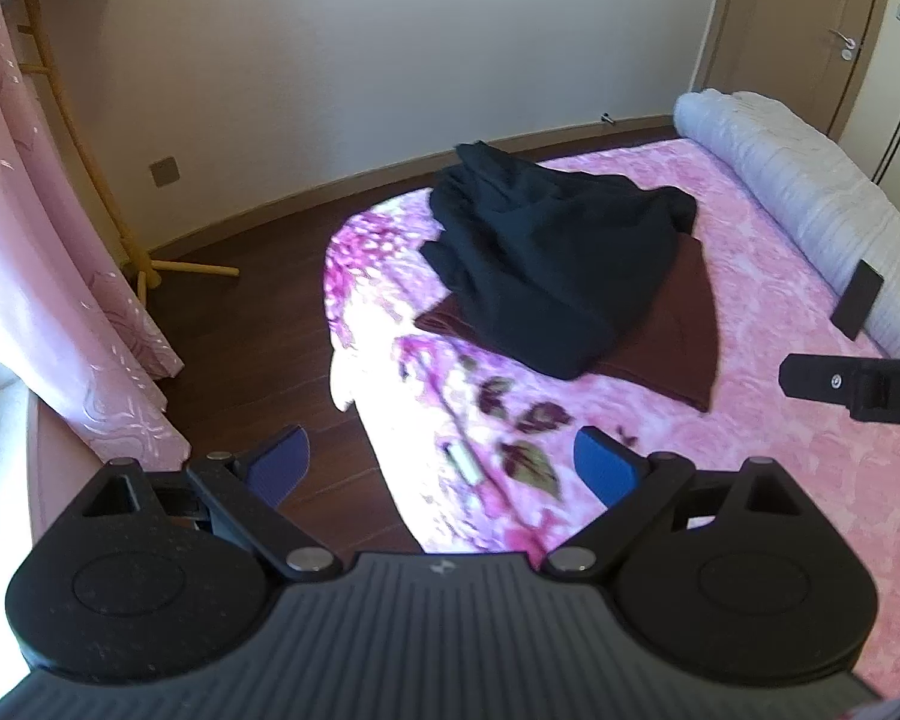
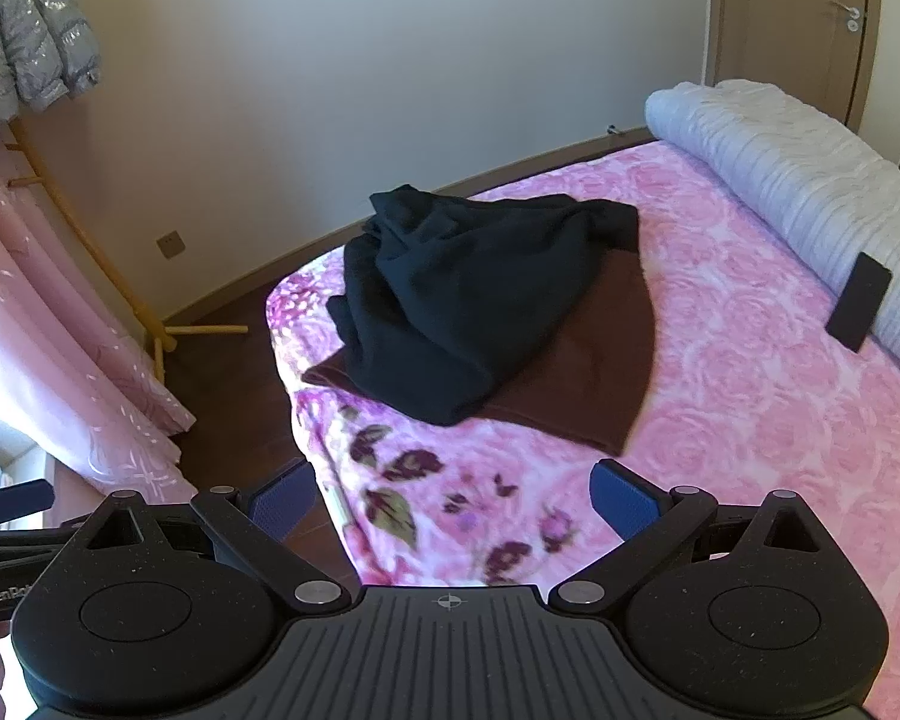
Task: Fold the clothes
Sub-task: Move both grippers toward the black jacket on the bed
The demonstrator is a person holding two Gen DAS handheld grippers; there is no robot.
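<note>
A crumpled black garment [image 1: 540, 264] [image 2: 468, 300] lies heaped on a flat brown garment [image 1: 666, 336] [image 2: 576, 372] near the corner of a bed with a pink flowered cover [image 1: 780, 480] [image 2: 750, 396]. My left gripper [image 1: 444, 468] hovers open over the bed's near corner, short of the clothes, with nothing between its blue pads. My right gripper [image 2: 456, 498] is also open and empty, above the bed edge in front of the pile. The right gripper's black body [image 1: 858, 387] shows at the right edge of the left wrist view.
A rolled grey-white quilt [image 1: 810, 180] [image 2: 798, 192] lies along the bed's far right side, with a black phone [image 1: 858, 300] [image 2: 859, 301] leaning on it. Pink curtains [image 1: 48, 276] [image 2: 54, 348], a wooden coat stand [image 1: 90, 168] and dark wood floor [image 1: 246, 336] are on the left.
</note>
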